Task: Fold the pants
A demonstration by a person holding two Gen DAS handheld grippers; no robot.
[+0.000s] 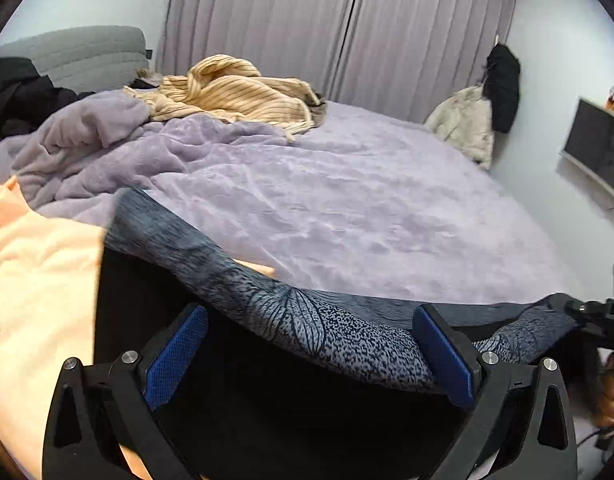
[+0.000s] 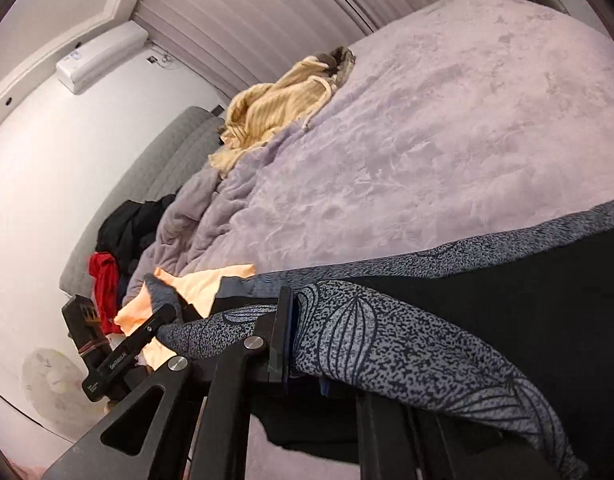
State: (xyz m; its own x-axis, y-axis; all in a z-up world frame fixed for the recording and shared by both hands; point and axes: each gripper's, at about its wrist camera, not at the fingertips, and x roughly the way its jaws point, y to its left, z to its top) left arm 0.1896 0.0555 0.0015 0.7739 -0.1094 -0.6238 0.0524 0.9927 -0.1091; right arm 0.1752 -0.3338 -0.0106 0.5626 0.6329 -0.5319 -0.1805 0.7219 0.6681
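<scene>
While the left gripper (image 1: 307,356) hangs low at the near edge of the bed, its blue pads (image 1: 175,354) stand spread wide, and the patterned waistband of the pants (image 1: 339,340) runs across the gap between them, lying against the right-hand pad without being pinched. That grey-blue speckled band with its leaf print stretches from the upper left down to the lower right, and the dark body of the garment drops below it, filling the space between the fingers. Off at the right end of the band, the right gripper (image 1: 599,316) has the cloth in its black tip; in its own view the right gripper's fingers (image 2: 285,340) are pressed together on the pants' waistband, which folds over them and hides the far finger.

Just left of the pants lies a peach garment (image 1: 31,280), its edge touching the dark cloth. Beyond the waistband the lilac blanket (image 1: 347,208) spreads broad and mostly flat toward the foot and right side. Farther up, the blanket bunches into folds on the left, and a tan striped top (image 1: 235,92) sits crumpled near the far edge. Dark clothes (image 1: 19,92) pile by the grey headboard (image 1: 79,52), with curtains (image 1: 339,24) behind.
</scene>
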